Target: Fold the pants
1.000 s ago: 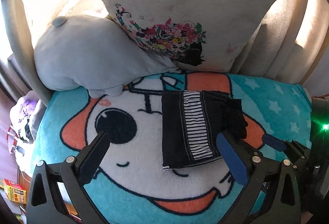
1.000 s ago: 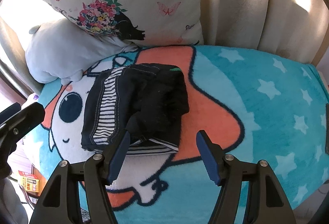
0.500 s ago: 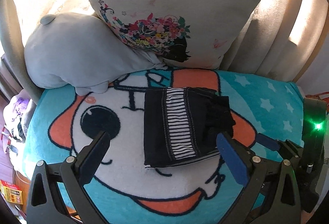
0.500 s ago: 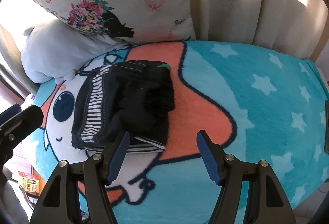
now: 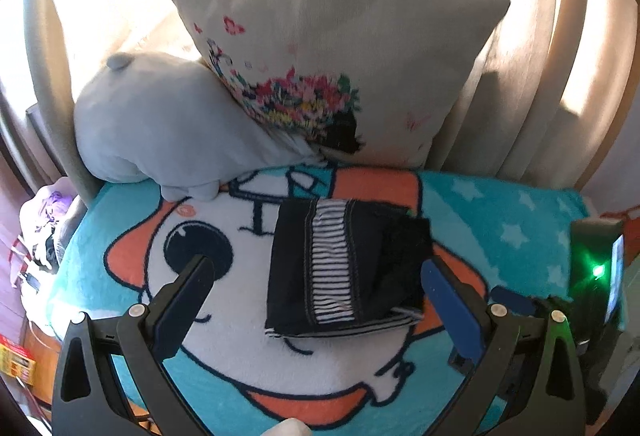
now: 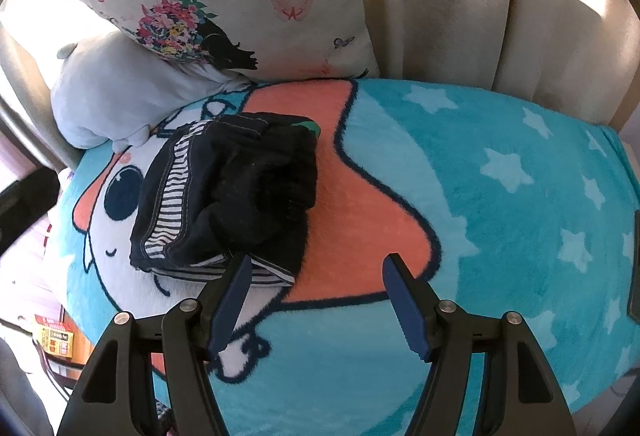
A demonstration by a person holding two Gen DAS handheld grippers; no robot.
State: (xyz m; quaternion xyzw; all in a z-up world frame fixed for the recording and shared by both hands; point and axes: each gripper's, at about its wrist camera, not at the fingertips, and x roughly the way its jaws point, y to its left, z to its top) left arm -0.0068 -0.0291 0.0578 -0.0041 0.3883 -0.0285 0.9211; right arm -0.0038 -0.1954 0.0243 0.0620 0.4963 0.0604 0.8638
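**Folded pants on the blanket, both grippers parted and empty**

In the left wrist view, the left gripper [image 5: 316, 276] is seen nearest, its jaws spread wide with nothing clamped between them. The folded pants [image 5: 344, 268] are framed in the gap between the two fingers: the left finger [image 5: 188, 300] is kept well apart from the cloth, over the cartoon's dark eye, while the blue pad of the right finger [image 5: 450, 304] is seen just beside the right edge of the bundle; whether it touches cannot be told.

In the right wrist view, the right gripper [image 6: 316, 276] is likewise held open and empty. Its left finger [image 6: 232, 296] is overlapped with the near corner of the pants [image 6: 228, 196], where striped lining is exposed; contact cannot be told. Its right finger [image 6: 404, 300] is set over orange and teal pile, clear of the garment.

The pants are laid as a compact dark bundle, a striped band showing, on the teal cartoon blanket [image 6: 500, 196]. Behind them, a grey plush cushion [image 5: 160, 128] is propped against a floral pillow [image 5: 340, 48], and pale curtains [image 6: 460, 4] are hung at the back
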